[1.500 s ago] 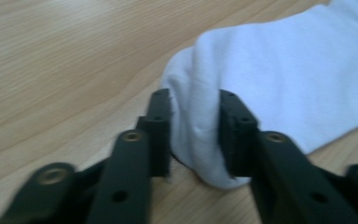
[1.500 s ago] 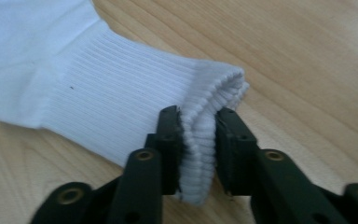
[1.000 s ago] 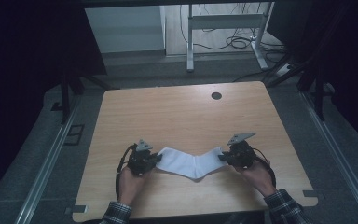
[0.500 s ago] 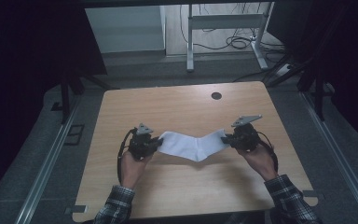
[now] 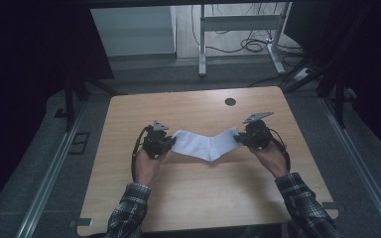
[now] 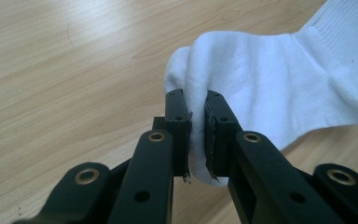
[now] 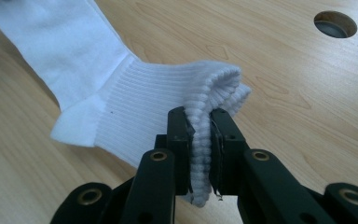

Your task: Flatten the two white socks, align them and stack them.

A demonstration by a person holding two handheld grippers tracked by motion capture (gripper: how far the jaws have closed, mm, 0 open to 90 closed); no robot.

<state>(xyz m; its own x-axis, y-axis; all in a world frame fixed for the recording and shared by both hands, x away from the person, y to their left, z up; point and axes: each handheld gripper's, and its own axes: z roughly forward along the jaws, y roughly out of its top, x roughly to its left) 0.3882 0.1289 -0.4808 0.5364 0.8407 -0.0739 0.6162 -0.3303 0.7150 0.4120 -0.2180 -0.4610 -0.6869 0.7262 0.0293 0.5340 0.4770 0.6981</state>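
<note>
From the high view, I hold a white sock [image 5: 204, 144] stretched between my two hands above the middle of the wooden tabletop [image 5: 188, 198]. My left gripper [image 5: 164, 143] has one end, my right gripper [image 5: 242, 138] the other, and the sock sags into a shallow V between them. Farther back on the tabletop sits a round cable hole [image 5: 230, 101], well apart from the sock. My checked sleeves [image 5: 129, 210] come in from the bottom edge.

The left gripper view tells what the high view cannot: my left gripper [image 6: 196, 135] has its jaws drawn narrow on the smooth toe end of the sock [image 6: 270, 93], the fabric bunched and pinched between the pads, with a rounded fold bulging above them. The wood grain lies behind it.

In the right gripper view, my right gripper [image 7: 199, 149] has its jaws clamped narrow on the ribbed cuff of the sock [image 7: 135, 98], whose layered edge curls over the tips. From here the sock's body runs off to the upper left, and the cable hole [image 7: 334, 24] shows at the upper right.
</note>
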